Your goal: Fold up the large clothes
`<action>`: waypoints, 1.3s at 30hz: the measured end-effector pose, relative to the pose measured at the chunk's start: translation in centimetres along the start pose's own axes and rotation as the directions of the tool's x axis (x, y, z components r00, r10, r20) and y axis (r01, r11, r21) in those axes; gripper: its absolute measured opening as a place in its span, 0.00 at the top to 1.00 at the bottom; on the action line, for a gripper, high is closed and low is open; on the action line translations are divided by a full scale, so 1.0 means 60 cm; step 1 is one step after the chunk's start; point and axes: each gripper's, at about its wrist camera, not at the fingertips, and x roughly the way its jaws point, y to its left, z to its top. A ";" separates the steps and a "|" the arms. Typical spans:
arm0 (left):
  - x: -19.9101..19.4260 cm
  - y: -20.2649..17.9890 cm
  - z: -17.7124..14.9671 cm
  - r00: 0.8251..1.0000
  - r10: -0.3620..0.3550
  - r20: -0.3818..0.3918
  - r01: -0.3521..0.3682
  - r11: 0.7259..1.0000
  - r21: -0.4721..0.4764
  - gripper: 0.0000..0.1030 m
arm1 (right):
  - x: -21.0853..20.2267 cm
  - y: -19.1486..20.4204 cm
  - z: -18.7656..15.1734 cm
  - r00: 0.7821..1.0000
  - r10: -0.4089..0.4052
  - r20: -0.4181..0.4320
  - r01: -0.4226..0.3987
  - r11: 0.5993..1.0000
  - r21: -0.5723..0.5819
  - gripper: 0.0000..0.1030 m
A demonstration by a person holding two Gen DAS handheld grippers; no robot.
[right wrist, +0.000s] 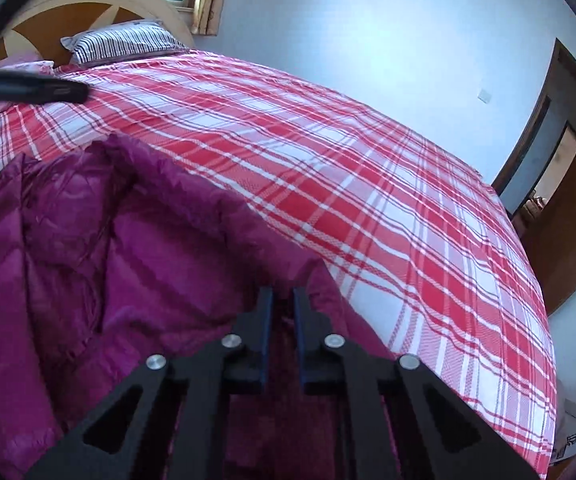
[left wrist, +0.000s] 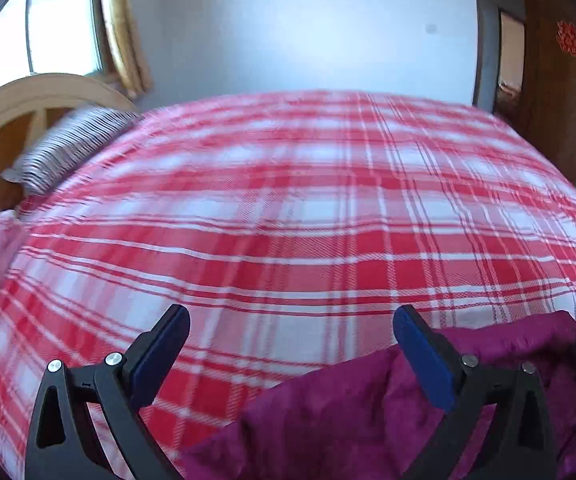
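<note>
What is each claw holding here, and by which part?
Left claw: open, holding nothing. Right claw: closed on the magenta jacket, pinching a fabric fold near its edge.

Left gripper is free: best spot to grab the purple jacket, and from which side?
Take the jacket's upper edge, the puffy ridge lying on the plaid bedspread. Bring the open left gripper in from the bedspread side, low, one finger sliding under. The right gripper already pinches the near edge.

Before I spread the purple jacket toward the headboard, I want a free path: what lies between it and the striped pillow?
Only the red plaid bedspread; nothing else sits between the purple jacket and the striped pillow in the right wrist view.
</note>
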 end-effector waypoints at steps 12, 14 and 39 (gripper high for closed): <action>0.047 -0.046 -0.079 0.988 0.008 -0.153 0.014 0.990 0.138 0.01 | -0.068 -0.050 0.009 0.980 0.107 0.169 -0.141 0.969 0.202 0.35; 0.048 -0.050 -0.078 0.989 0.015 -0.147 0.007 0.989 0.150 0.01 | -0.072 -0.057 0.040 0.980 0.100 0.175 -0.144 0.956 0.257 0.28; 0.053 -0.105 -0.096 0.996 0.067 -0.062 -0.053 0.977 0.206 0.01 | 0.051 -0.016 0.001 0.978 0.143 -0.151 -0.100 0.959 0.265 0.54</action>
